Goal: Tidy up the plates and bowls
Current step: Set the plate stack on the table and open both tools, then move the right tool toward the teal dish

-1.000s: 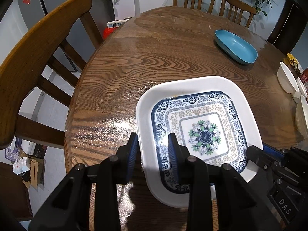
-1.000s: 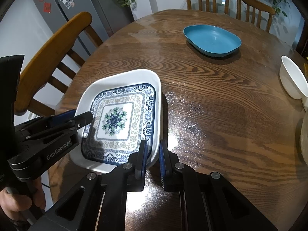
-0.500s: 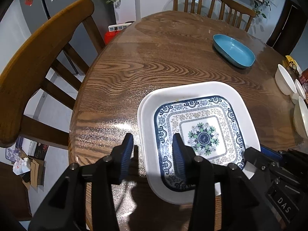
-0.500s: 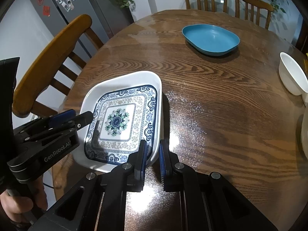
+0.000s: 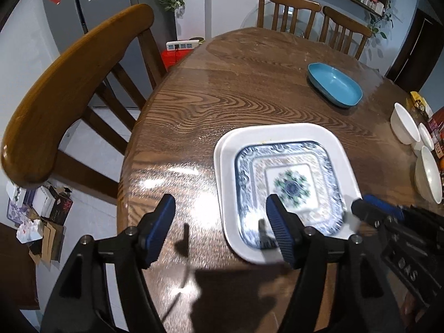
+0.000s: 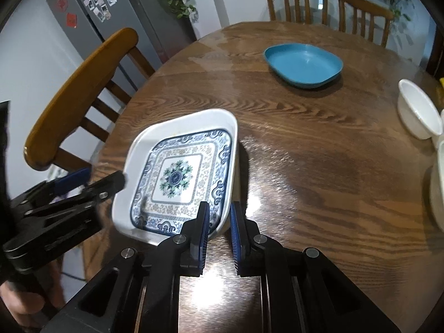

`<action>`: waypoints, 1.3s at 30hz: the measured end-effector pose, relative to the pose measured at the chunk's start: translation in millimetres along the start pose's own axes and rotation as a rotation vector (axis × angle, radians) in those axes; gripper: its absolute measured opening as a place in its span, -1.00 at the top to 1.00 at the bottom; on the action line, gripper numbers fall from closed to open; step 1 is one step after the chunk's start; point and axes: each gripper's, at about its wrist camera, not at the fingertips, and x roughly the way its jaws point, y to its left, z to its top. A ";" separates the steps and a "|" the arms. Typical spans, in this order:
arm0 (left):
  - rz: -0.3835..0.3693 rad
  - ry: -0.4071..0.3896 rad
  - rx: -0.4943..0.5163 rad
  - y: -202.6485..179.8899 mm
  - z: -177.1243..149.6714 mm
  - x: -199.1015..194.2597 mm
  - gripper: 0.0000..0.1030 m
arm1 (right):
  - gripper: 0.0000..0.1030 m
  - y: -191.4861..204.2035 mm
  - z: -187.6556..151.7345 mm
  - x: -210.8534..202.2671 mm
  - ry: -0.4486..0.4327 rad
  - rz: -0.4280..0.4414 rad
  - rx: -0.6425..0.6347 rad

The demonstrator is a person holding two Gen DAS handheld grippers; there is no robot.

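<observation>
The square patterned plate (image 6: 180, 174) sat at the near left part of the round wooden bench (image 6: 319, 166), its white rim framing a blue border and a green and blue flower at the centre. In the left wrist view it seemed to rest on a second white rim just beneath, though blur made that hard to tell.

The right tongs (image 6: 217, 222) were clamped on the plate's near right rim, one blue pad inside the rim and the other outside it, the gap between them narrow.

The left tongs (image 5: 220, 222) were opening, standing wide apart. One pad hung over the bare wood left of the plate and the other over the plate's patterned face; neither pressed on it. The plate's left rim lay between them.

A blue oval dish (image 6: 304, 65) lay well apart on the far side of the bench. White bowls (image 5: 405, 126) stood along the right edge. A wooden chair (image 5: 69, 88) stood at the left of the bench, and two more chairs (image 6: 330, 5) at the far end.
</observation>
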 end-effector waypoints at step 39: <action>-0.106 -0.042 0.153 -134.5 -31.1 -70.7 -0.98 | -0.09 -110.3 -22.3 -111.3 -0.161 -0.022 0.166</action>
